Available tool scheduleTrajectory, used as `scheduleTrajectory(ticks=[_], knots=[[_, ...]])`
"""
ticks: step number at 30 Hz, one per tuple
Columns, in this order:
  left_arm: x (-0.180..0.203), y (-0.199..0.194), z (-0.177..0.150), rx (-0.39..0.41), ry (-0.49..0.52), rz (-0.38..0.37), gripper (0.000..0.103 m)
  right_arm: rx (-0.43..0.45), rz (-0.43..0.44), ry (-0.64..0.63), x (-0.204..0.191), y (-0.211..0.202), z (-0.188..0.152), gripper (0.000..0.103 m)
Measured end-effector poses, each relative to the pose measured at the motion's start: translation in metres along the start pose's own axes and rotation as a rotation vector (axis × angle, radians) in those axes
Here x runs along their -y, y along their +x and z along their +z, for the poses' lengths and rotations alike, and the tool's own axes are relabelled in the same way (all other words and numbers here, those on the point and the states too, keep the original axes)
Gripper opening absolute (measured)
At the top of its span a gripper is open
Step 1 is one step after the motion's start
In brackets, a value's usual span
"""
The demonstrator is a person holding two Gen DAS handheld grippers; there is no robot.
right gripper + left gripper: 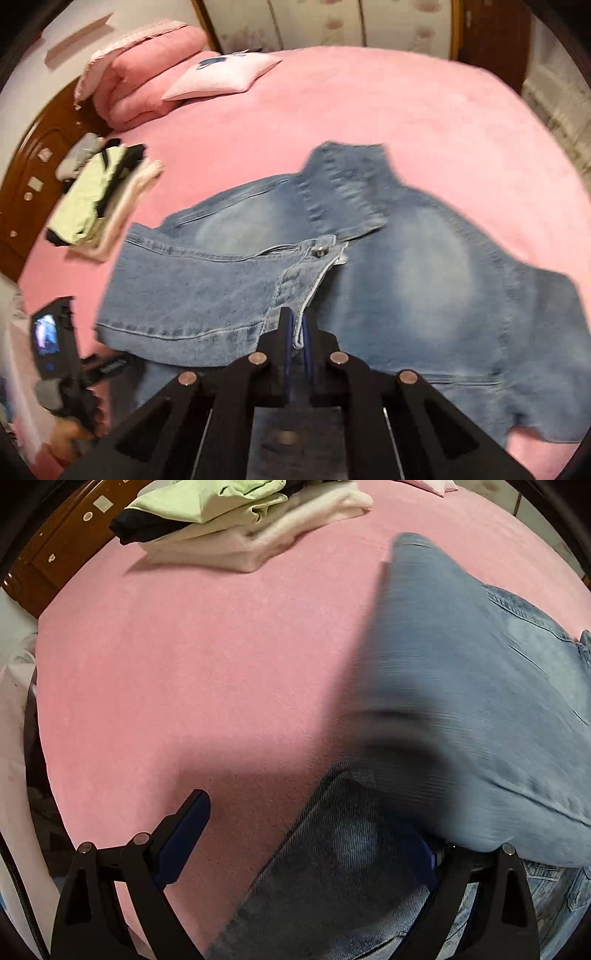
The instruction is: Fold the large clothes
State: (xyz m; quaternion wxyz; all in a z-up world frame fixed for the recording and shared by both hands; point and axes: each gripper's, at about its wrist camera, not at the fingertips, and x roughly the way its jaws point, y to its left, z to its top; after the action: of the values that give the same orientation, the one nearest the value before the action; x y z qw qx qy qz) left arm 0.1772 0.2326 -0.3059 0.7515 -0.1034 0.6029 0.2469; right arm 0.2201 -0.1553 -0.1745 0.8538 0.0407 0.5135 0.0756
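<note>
Light-blue denim jacket, faded paler in broad patches, spread across the middle of the pink bed cover and partly folded over itself. Collar turned toward the far side of the cover. Metal button showing on the front placket, near the jacket's centre. One hemmed panel laid flat toward the cover's left side. Nearest front edge lifted off the cover and blurred in the left wrist view.

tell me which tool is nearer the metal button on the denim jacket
Right. The right tool is shut on the denim jacket just below its metal button; the left tool is off at the jacket's far edge.
</note>
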Motion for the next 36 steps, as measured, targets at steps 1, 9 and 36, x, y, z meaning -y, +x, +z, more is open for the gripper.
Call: scheduleTrajectory(ticks=[1, 9, 36], knots=[[0.000, 0.000, 0.001, 0.001, 0.001, 0.002, 0.094, 0.008, -0.023, 0.015, 0.010, -0.004, -0.001, 0.004], [0.006, 0.008, 0.006, -0.012, 0.015, 0.023, 0.085, -0.059, -0.194, 0.204, 0.094, -0.004, -0.028, 0.004], [0.163, -0.060, -0.024, -0.098, 0.418, -0.311, 0.007, -0.310, 0.515, 0.413, -0.009, 0.096, -0.058, 0.008]])
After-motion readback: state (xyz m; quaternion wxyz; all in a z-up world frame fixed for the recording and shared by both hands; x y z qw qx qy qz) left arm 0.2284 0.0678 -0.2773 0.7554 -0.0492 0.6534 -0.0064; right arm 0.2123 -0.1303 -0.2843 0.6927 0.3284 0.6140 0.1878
